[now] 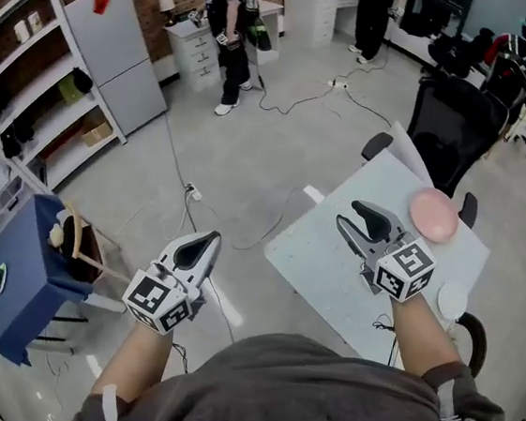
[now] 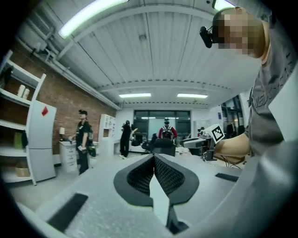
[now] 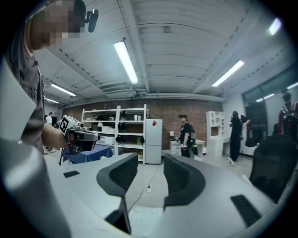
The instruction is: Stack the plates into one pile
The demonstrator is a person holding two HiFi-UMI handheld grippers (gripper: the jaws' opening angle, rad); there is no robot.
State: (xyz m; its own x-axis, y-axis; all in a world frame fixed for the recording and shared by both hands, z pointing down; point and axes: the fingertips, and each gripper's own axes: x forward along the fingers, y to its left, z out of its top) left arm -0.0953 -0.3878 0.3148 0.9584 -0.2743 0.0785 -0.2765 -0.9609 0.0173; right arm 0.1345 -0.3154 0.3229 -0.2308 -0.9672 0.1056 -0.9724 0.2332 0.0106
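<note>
While the pink plate (image 1: 433,215) lies flat near the far corner of the worktop (image 1: 319,258) and a white round piece (image 1: 452,300), which we take for the second plate, sits at the near right edge, nothing is stacked yet. The two are well apart, with bare surface between them.

We hold the right tool (image 1: 348,213) roughly level above the middle of the worktop, short of the pink plate and touching nothing. Its own view shows the jaws standing wide with only floor between them (image 3: 150,162). We judge that it is held ready to take a rim. The left tool (image 1: 209,240) hangs out over the floor (image 1: 251,147), clear of the worktop's left edge. Its jaws meet tip to tip on nothing (image 2: 153,160), so for now it looks like the spare hand.

Both plates lie close to an edge. The white one is so near the rim that a careless nudge could send it off, so lifting it looks safer to us than sliding it. A black chair (image 1: 452,123) crowds the far side behind the pink plate, but the approach from our side is open. To the left there is wide floor crossed by cables (image 1: 285,99), with a blue-covered stand (image 1: 19,281) and shelves (image 1: 32,84) beyond.
</note>
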